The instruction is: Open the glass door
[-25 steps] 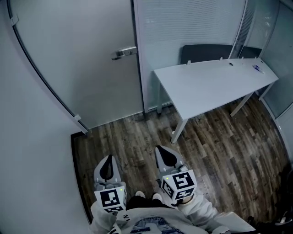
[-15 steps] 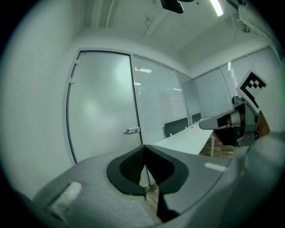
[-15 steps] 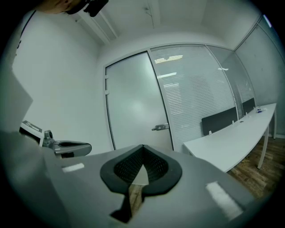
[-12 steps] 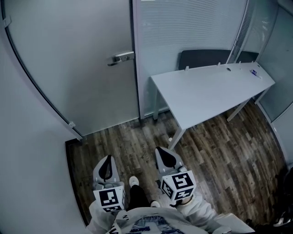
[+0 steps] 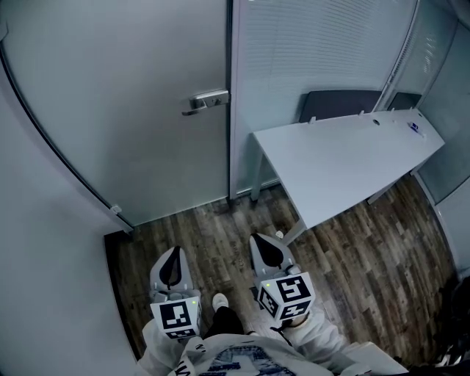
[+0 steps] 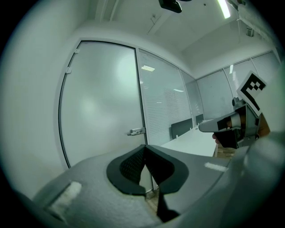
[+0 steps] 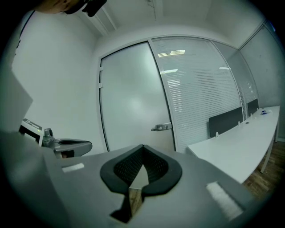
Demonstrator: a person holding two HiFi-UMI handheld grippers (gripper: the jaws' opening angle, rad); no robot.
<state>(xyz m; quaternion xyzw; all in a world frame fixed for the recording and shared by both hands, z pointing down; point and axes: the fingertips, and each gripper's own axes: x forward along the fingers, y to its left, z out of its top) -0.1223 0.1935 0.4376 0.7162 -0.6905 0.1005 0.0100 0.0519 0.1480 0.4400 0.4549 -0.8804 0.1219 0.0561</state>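
Head view: left gripper point(image 5: 173, 257), right gripper point(image 5: 263, 246) both pinched together, empty; part jaws before reaching handle point(image 5: 208, 100) of glass door point(image 5: 125, 88).

Frosted glass door point(image 5: 139, 103), closed

Office, small meeting room. Frosted glass door point(image 5: 132, 110) with metal lever handle point(image 5: 205, 100) at far left; beside it on right, glass partition wall point(image 5: 316, 51) with fine horizontal stripes. Long white tabletop point(image 5: 345, 158) on slim white legs at right, dark chair backs point(image 5: 338, 105) lined behind its far edge. Dark wood-plank floor point(image 5: 367, 250). Plain white wall point(image 5: 37, 242) at left, strip light point(image 6: 224, 8) on ceiling
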